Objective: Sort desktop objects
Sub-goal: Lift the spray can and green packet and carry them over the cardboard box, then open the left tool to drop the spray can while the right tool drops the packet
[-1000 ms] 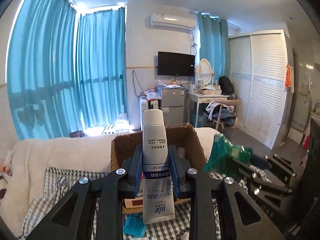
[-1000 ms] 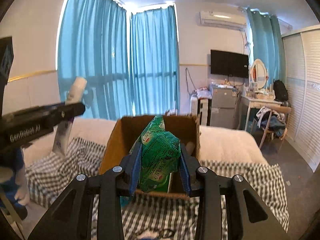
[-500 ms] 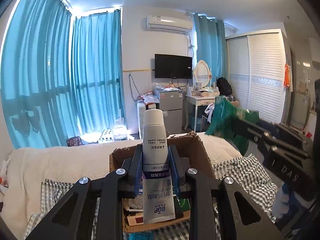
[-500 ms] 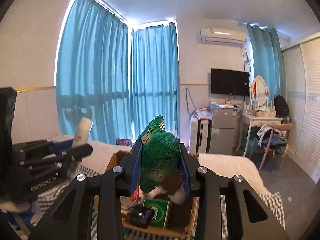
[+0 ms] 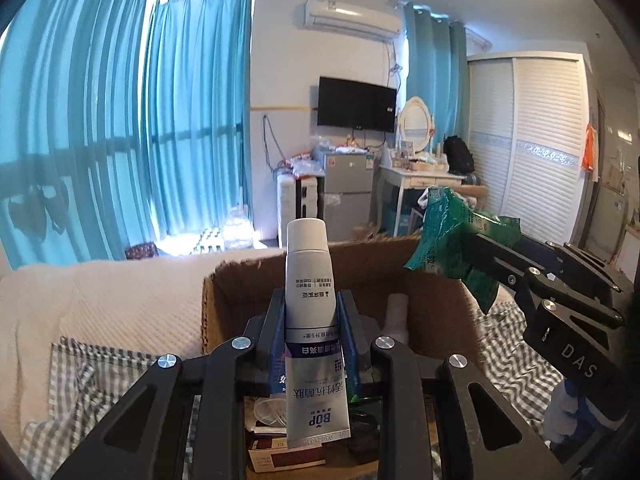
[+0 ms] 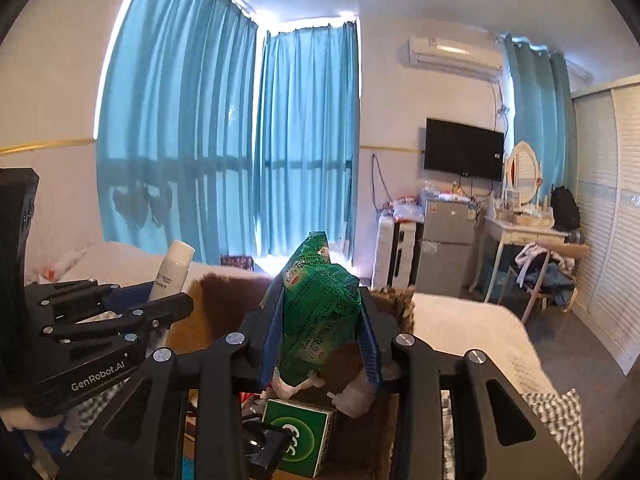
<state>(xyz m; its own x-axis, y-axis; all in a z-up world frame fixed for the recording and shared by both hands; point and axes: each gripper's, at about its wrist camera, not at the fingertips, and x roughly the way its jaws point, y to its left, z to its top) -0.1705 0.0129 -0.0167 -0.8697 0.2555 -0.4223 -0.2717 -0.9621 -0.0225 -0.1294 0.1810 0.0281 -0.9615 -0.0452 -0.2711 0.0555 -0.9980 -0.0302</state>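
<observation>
Cardboard box [image 5: 240, 300] beneath, seemingly crowded

The toothpaste tube [image 5: 312, 332] between the left fingers [image 5: 271, 320] is smooth, shiny plastic with a matt white cap. The green snack bag [image 6: 320, 312] between the right fingers [image 6: 370, 344] is crinkly, glossy plastic. The fingers are matt black plastic with shiny metal screws. Below them, the cardboard box [image 5: 236, 300] is rough brown paper with frayed edges. The checked bedsheet [image 5: 76, 384] is soft cloth.

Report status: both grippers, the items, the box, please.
Left gripper shut on white tube. Right gripper shut on green packet. Both above cardboard box. Nothing blocking.
</observation>
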